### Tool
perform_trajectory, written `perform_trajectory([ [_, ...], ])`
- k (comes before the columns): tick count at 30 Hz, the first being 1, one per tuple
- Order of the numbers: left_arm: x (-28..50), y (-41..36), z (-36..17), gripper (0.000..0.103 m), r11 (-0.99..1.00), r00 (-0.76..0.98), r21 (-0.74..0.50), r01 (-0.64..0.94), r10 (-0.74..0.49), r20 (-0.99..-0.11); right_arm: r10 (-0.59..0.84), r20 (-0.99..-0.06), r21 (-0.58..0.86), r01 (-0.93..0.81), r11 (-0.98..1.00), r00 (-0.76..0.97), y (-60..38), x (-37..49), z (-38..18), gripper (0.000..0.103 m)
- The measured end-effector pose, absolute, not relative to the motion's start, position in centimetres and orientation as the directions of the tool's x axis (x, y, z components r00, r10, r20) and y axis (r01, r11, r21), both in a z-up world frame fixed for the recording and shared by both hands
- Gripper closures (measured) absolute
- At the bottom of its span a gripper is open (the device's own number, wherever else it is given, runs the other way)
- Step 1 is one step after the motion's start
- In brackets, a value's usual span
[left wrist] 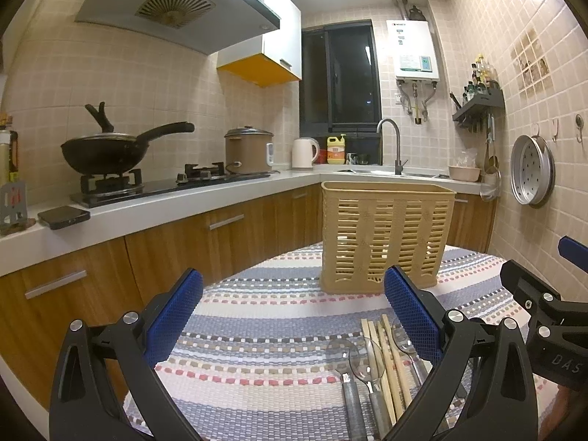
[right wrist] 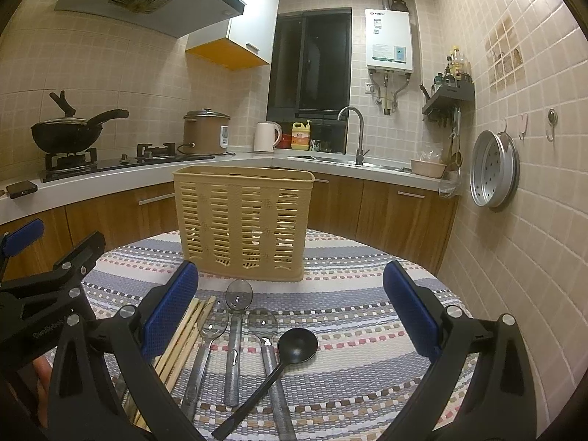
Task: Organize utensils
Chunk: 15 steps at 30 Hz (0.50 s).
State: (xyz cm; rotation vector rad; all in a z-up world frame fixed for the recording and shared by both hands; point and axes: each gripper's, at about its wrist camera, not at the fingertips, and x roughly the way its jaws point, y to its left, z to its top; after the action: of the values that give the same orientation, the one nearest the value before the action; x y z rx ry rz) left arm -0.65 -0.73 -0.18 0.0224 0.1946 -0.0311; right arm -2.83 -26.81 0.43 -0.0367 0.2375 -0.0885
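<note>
A tan slotted utensil basket (left wrist: 386, 235) stands upright on the striped tablecloth (left wrist: 257, 330); it also shows in the right wrist view (right wrist: 242, 220). In front of it lie wooden chopsticks (right wrist: 183, 341), three clear spoons with grey handles (right wrist: 235, 330) and a black ladle (right wrist: 290, 349). The chopsticks (left wrist: 389, 360) and spoons (left wrist: 364, 367) show low right in the left wrist view. My left gripper (left wrist: 294, 301) is open and empty, left of the utensils. My right gripper (right wrist: 290, 294) is open and empty above the spoons and ladle.
The striped cloth (right wrist: 349, 312) covers a round table. Wooden cabinets (left wrist: 165, 246) and a counter with a wok (left wrist: 110, 150), rice cooker (left wrist: 248, 150), kettle (left wrist: 305, 152) and sink tap (left wrist: 391, 143) run behind. A tiled wall with a hanging steamer tray (right wrist: 494, 169) stands on the right.
</note>
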Motion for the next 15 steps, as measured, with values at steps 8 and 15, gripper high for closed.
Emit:
perform_trajectory([
  [8,-0.89,-0.62,-0.16,0.007,0.999,0.981,0.017,0.030,-0.027,-0.192,-0.086,-0.233,-0.045,0.078,0.996,0.969,-26.97,-2.84,0.35,0.007],
  [15,-0.83,-0.34,-0.02,0.007,1.000,0.981,0.012,0.025,-0.023,-0.191,-0.087,-0.232,-0.050,0.078,0.996,0.969,-26.90,-2.90,0.29,0.007],
])
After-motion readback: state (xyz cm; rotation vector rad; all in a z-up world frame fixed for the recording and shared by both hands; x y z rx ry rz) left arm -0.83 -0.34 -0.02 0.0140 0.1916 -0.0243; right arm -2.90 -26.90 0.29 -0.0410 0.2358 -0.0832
